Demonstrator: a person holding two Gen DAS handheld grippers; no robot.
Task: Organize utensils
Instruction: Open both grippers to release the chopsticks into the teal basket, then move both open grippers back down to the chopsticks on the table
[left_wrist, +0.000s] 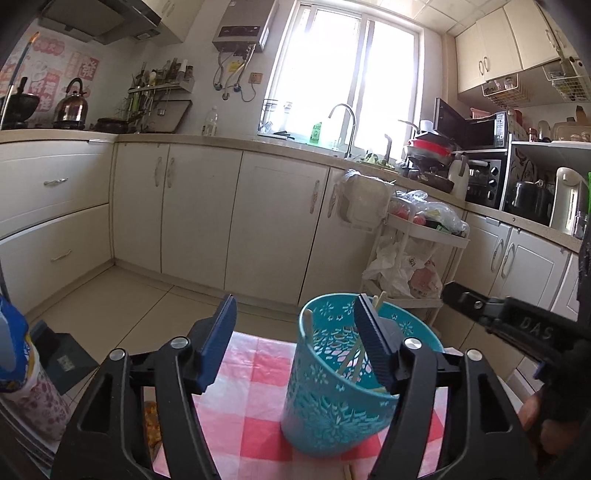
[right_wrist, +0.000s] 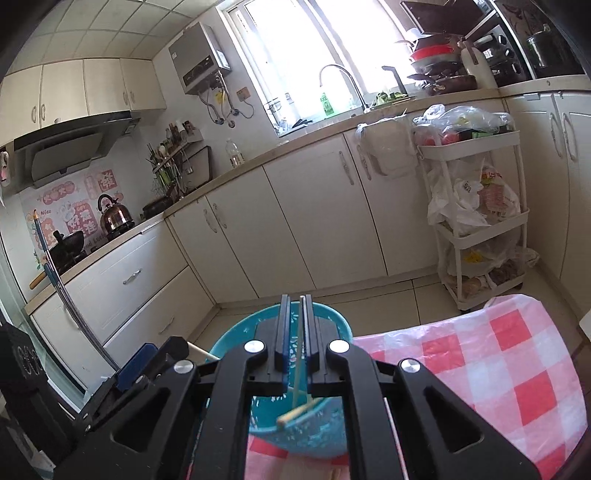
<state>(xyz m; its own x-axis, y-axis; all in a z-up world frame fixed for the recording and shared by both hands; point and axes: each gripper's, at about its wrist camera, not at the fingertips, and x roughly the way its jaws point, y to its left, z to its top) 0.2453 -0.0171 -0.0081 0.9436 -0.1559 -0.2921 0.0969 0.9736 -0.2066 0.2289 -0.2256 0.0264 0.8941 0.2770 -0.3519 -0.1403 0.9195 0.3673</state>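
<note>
A teal perforated basket (left_wrist: 325, 406) (right_wrist: 236, 332) stands on a pink-and-white checked tablecloth (left_wrist: 251, 406) (right_wrist: 480, 369). Several pale chopsticks (left_wrist: 352, 358) lean inside it. My left gripper (left_wrist: 295, 301) is open with blue pads; its right finger overlaps the basket's mouth and nothing is pressed between the pads. In the right wrist view my right gripper (right_wrist: 294, 297) hovers over the basket with its jaws a narrow slit apart on a thin chopstick (right_wrist: 298, 369) that runs down into the basket. Another chopstick (right_wrist: 295, 413) lies slanted inside. The right gripper (left_wrist: 480, 310) also enters the left view from the right.
A white trolley (left_wrist: 417, 236) (right_wrist: 476, 229) loaded with bags stands past the table by cream cabinets (left_wrist: 199, 214). A blue-and-white package (left_wrist: 14, 350) and a dark box (left_wrist: 62, 354) sit left of the table. A hand (left_wrist: 535, 413) shows at the right edge.
</note>
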